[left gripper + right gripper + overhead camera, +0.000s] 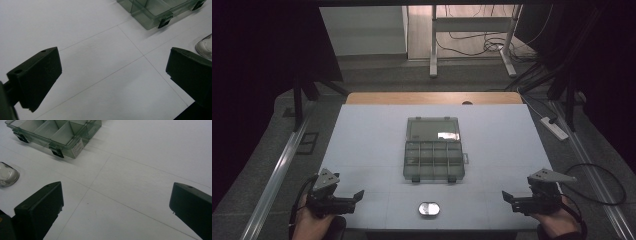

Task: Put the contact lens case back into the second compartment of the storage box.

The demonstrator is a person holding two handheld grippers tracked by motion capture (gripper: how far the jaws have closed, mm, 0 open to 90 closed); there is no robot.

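A clear compartment box lies open in the middle of the white table, lid laid back, several empty divided cells showing. Its latched front edge appears in the left gripper view and the right gripper view. A small oval silver object rests near the table's front edge, also at the edge of both gripper views. My left gripper is held at the front left, open and empty. My right gripper is at the front right, open and empty.
A wooden strip borders the table's far edge. Beyond it stand a white desk frame and tangled cables on the floor. A power strip lies on the floor to the right. Metal rails run along both sides.
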